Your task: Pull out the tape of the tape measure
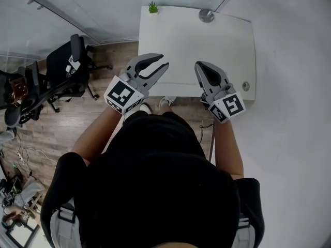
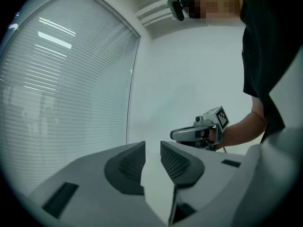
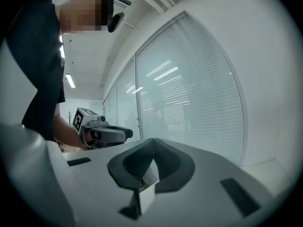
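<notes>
White bench (image 1: 207, 45) fills the top of the head view. The tape measure (image 1: 206, 15), a small round silvery case, lies at its far edge towards the right corner, well apart from both claws. A little green plant (image 1: 153, 7) stands at the far left corner. The left claw (image 1: 161, 61) hangs in the air over the near edge of the bench, its jaws a narrow gap apart with nothing between them. The right claw (image 1: 199, 64) hangs beside it, jaws pressed together and empty. Window blinds (image 2: 71, 79) show beyond the left claw's jaws. A black office chair (image 1: 70, 66) stands on the wooden floor (image 1: 51, 133) left of the bench.
</notes>
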A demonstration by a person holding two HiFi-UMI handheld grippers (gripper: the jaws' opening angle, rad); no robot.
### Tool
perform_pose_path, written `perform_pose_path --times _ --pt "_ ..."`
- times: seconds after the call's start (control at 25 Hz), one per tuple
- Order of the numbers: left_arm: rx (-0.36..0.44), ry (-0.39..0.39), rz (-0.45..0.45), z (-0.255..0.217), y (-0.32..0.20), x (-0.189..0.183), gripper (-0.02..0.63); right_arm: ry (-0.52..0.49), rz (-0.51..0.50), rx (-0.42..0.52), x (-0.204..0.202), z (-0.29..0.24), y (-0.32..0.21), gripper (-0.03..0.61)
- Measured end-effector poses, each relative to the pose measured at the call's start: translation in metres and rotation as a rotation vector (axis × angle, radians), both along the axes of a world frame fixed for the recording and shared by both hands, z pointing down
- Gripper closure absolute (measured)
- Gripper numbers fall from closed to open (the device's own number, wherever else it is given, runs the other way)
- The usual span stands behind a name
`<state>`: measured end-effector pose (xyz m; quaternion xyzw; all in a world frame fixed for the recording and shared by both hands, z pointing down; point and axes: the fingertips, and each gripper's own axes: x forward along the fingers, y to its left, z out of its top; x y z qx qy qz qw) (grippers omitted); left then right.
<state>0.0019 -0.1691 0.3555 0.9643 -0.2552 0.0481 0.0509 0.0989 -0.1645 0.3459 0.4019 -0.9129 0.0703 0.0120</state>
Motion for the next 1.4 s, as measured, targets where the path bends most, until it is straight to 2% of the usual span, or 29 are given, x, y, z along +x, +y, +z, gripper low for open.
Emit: perform_pose_path --times 0.16,0.36,0.48,0.92,1.4 --pt "-0.006 -0.011 0.006 0.003 0.001 0.003 0.528 -0.010 -0.010 -0.004 -0.001 0.000 -0.001 0.575" --pt "0.045 0.013 -0.004 -0.011 0.001 0.004 0.578 -0.011 -0.009 -0.003 0.001 0.000 -0.001 0.575" --pt "0.038 -0.007 -0.016 -0.009 0.002 0.002 0.601 -0.014 -0.002 0.004 0.003 -0.002 -0.002 0.575" --pt "0.158 0.053 -0.028 -0.049 -0.003 0.009 0.603 -0.005 0.039 0.078 0.006 -0.026 -0.008 0.575" --pt "0.164 0.081 -0.080 -0.066 -0.011 0.000 0.603 0.035 0.069 0.156 -0.001 -0.054 -0.011 0.576"
